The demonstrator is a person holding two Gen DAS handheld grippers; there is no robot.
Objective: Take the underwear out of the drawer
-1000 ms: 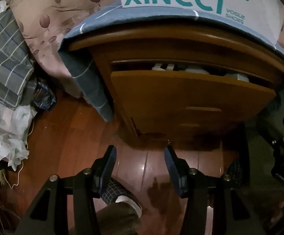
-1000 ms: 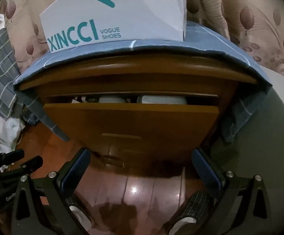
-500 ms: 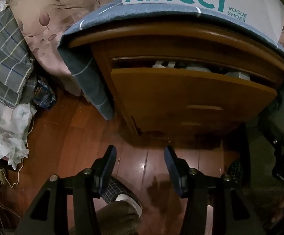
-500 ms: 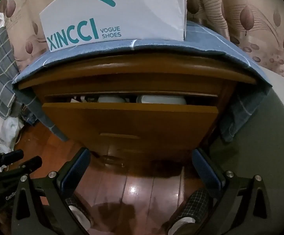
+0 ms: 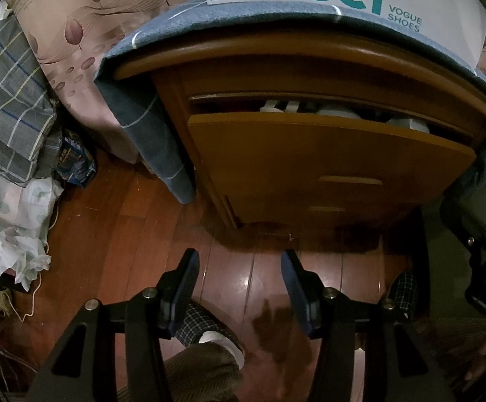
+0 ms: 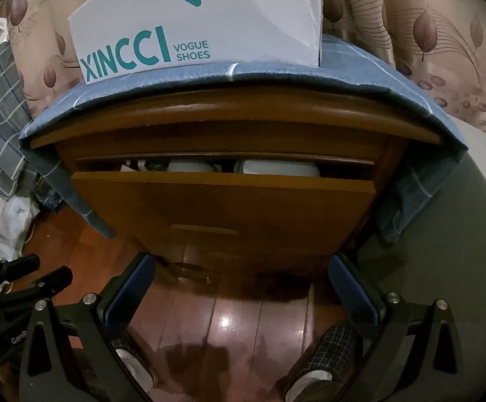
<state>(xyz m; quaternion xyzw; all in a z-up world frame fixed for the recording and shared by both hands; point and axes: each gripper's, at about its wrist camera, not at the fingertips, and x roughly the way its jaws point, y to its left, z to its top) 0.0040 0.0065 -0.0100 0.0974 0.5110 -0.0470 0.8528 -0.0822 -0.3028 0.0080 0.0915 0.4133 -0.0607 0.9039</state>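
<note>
1. Scene: brown wooden nightstand (image 6: pixel 229 124) fills centre of both views. Its top drawer, orange-brown wood front (image 6: pixel 222 201), is pulled out only a crack.
2. Task thing: pale folded fabric items, likely the underwear (image 6: pixel 279 167), show in the dark slot above the drawer front, upper centre of right-wrist view. In left-wrist view the same pale folds (image 5: pixel 340 114) sit upper right of centre. Can't tell which piece is what; only top edges show.
3. Left gripper (image 5: pixel 239 268): black frame w/ blue pads, bottom centre of its view, jaws spread about halfway, nothing btwn them, over glossy red-brown wood floor (image 5: pixel 115 221), well short of the drawer.
4. Right gripper (image 6: pixel 241 274): bottom centre of its view, jaws spread wide, empty, also short of the drawer.
5. Handling, my read: cloth is light, soft, limp, not fragile. It'll sag and unfold when lifted, may drag a neighbour out. Pads should hold it w/o slip.
6. Where to hold: pinch a raised fold at the top of one piece, bunching several layers, not a single loose edge.
7. Access: slot looks too narrow for jaws. Probably need the drawer out further first, via the flat wooden pull bar (image 6: pixel 204 229) on its front.
8. Clutter: white shoe box w/ teal lettering (image 6: pixel 196 26) sits on a blue checked cloth (image 6: pixel 360 70) draped over the top; cloth hangs at the sides, could snag.
</note>
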